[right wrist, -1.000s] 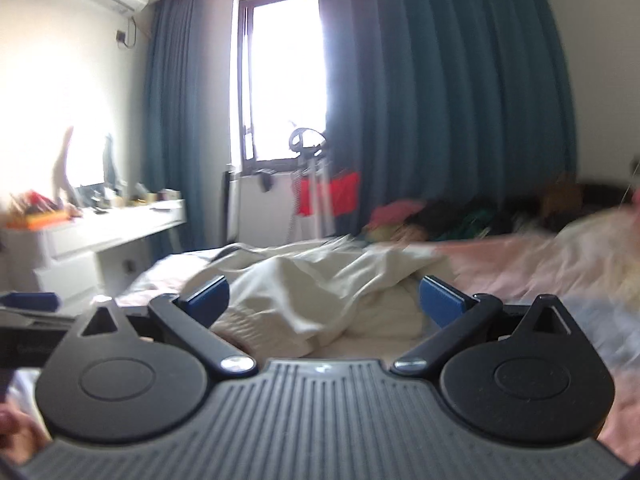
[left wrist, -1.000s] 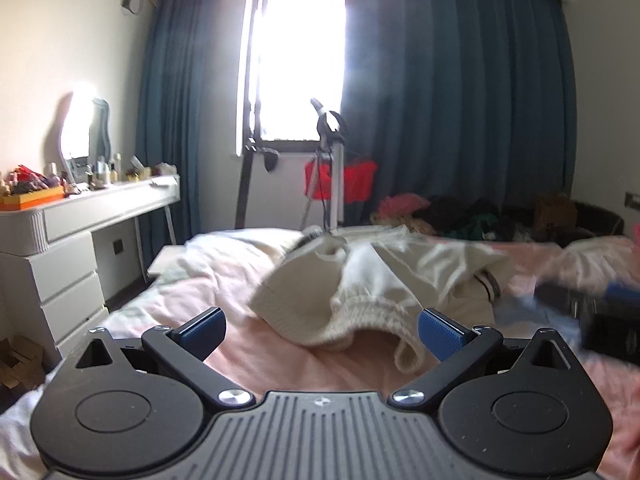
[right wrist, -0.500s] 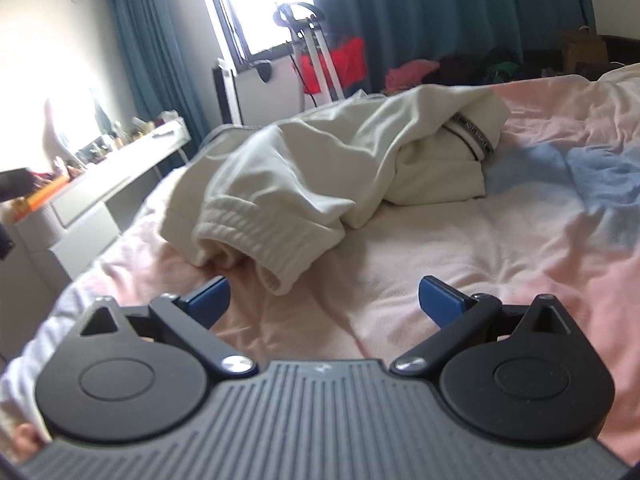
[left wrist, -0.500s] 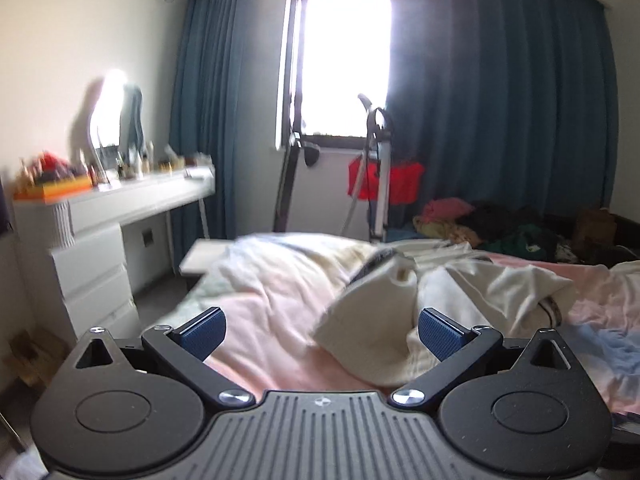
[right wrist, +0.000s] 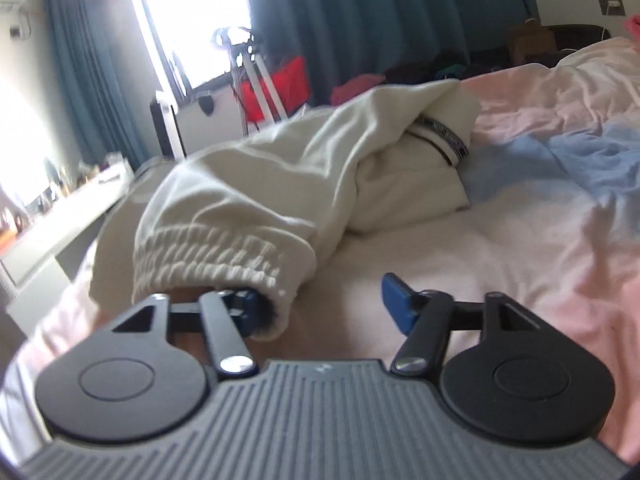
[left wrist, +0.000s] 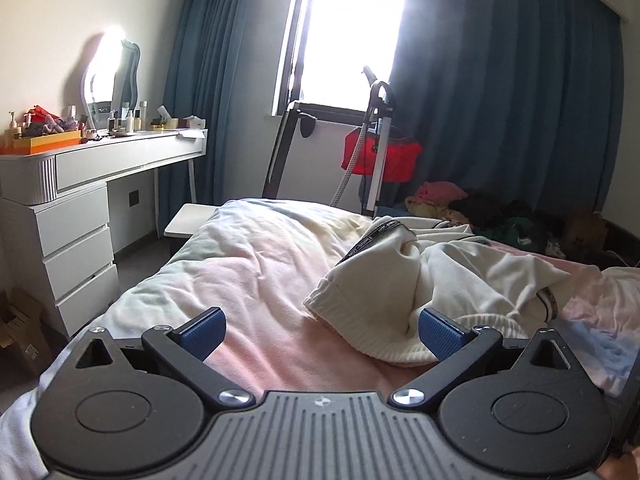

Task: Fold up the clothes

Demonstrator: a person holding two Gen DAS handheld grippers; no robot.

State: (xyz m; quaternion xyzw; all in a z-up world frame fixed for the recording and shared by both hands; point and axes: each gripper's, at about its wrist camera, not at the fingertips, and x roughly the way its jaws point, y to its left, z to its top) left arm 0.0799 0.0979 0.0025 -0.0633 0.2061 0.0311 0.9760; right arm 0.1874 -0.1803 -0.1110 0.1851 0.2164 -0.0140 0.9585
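A: So, where are the clothes?

B: One cream garment (right wrist: pixel 280 184) lies crumpled on the bed (right wrist: pixel 500 240), ribbed cuff (right wrist: pixel 224 256) nearest the right tongs (right wrist: pixel 320 304).

A: Are the tongs holding it?

B: No. The right tongs are open; one pad sits at the cuff's opening, the other over bare bedding. The left tongs (left wrist: pixel 320 330) are open too, hovering near the garment's ribbed hem (left wrist: pixel 360 332), touching nothing.

A: What might go wrong?

B: Closing now, the right tongs may pinch only one cuff layer, or catch the pink cover beneath. Lifting from a cuff could also drag the whole heap instead of spreading it flat.
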